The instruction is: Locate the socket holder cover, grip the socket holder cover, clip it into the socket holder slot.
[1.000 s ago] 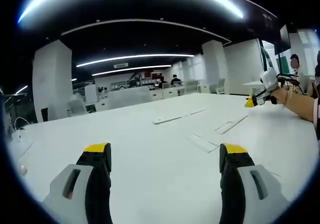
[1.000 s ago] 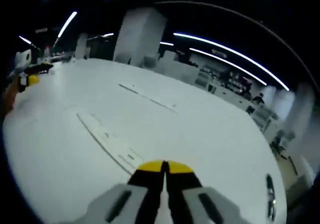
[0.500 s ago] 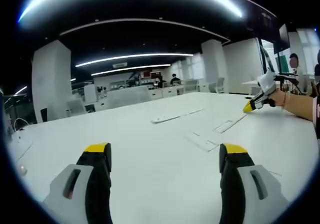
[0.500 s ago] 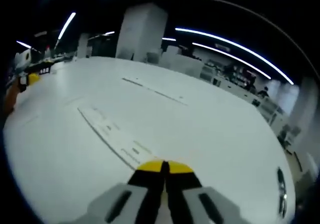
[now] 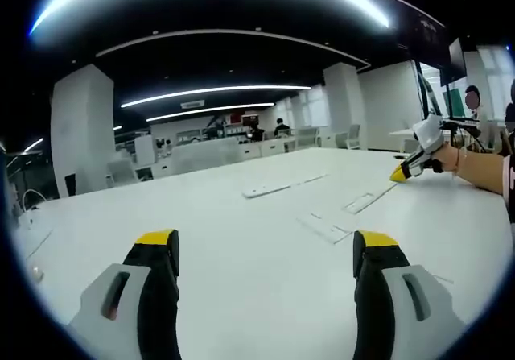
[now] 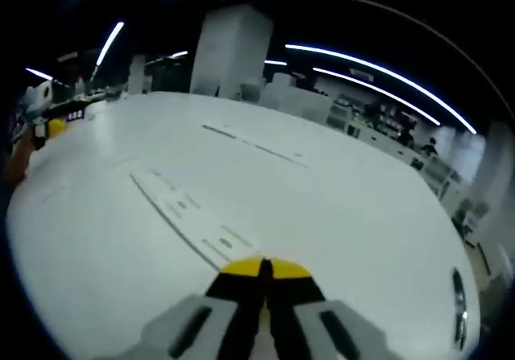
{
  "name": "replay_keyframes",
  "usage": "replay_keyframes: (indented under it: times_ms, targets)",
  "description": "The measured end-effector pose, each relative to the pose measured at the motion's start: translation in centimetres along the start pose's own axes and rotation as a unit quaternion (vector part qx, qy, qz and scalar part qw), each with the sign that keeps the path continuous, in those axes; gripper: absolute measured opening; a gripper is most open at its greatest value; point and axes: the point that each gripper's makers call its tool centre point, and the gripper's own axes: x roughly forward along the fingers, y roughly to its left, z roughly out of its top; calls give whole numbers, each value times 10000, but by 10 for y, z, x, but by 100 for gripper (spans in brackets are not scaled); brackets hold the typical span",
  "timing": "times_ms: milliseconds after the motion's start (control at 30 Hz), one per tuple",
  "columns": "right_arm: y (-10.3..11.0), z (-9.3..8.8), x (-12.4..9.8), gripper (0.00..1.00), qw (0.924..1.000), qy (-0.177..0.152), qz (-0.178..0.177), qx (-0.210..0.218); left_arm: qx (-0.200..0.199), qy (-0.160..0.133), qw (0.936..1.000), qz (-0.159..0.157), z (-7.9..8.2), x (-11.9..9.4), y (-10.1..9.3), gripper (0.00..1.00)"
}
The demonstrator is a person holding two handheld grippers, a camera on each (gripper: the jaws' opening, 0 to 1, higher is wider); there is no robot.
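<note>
A wide white table (image 5: 241,239) runs toward a dim open office. Long light strips (image 5: 217,92) curve across a dark ceiling (image 5: 241,58). White pillars (image 5: 83,126) stand behind, with desks and chairs (image 5: 265,144) beyond.

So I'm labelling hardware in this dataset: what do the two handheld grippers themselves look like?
The left gripper has two black jaws with yellow tips and light grey slotted side housings. The right gripper has the same black jaws, yellow tips and grey housing. In the left gripper view, the right gripper shows a yellow tip and a white body.
</note>
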Motion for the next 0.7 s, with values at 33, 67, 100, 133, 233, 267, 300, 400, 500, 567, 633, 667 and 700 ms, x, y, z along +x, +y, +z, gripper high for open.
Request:
replay_keyframes:
  times_ms: [33, 67, 100, 133, 233, 267, 300, 400, 500, 567, 633, 667, 700]
  targets:
    - [0, 0, 0, 5, 10000, 1, 0, -2, 2, 3, 10000, 1, 0, 0, 1, 88]
    - [0, 0, 0, 5, 10000, -2, -2, -1, 4, 3, 10000, 0, 0, 0, 1, 88]
    - [1, 0, -1, 5, 10000, -2, -1, 4, 4, 4, 10000, -3, 0, 1, 1, 88]
    - [0, 0, 0, 5, 10000, -2, 0, 7, 4, 7, 10000, -5, 0, 1, 1, 88]
    - [2, 0, 0, 5, 10000, -10, 11, -10, 11, 16, 10000, -6, -3, 0, -2, 88]
    - [3, 0, 0, 5, 10000, -17, 25, -9, 9, 17, 10000, -9, -4, -1, -4, 88]
    - [4, 0, 0, 5, 10000, -25, 42, -2, 12, 18, 10000, -9, -5, -2, -4, 88]
    - [6, 1, 1, 5, 9999, -72, 104, 47, 11, 22, 10000, -9, -6, -2, -5, 88]
    - [4, 1, 2, 5, 9999, -57, 87, 7, 16, 30, 10000, -9, -3, 0, -1, 88]
    - [4, 2, 3, 5, 9999, -60, 88, 21, 16, 34, 10000, -12, -2, 1, 0, 88]
    - [1, 2, 4, 4, 9999, -67, 97, 42, 17, 33, 10000, -15, -4, -1, -2, 88]
    - [1, 2, 4, 4, 9999, -72, 102, 59, 16, 32, 10000, -15, -5, -1, -3, 88]
    - [0, 2, 4, 4, 9999, -86, 113, 94, 16, 32, 10000, -14, -5, -2, -4, 88]
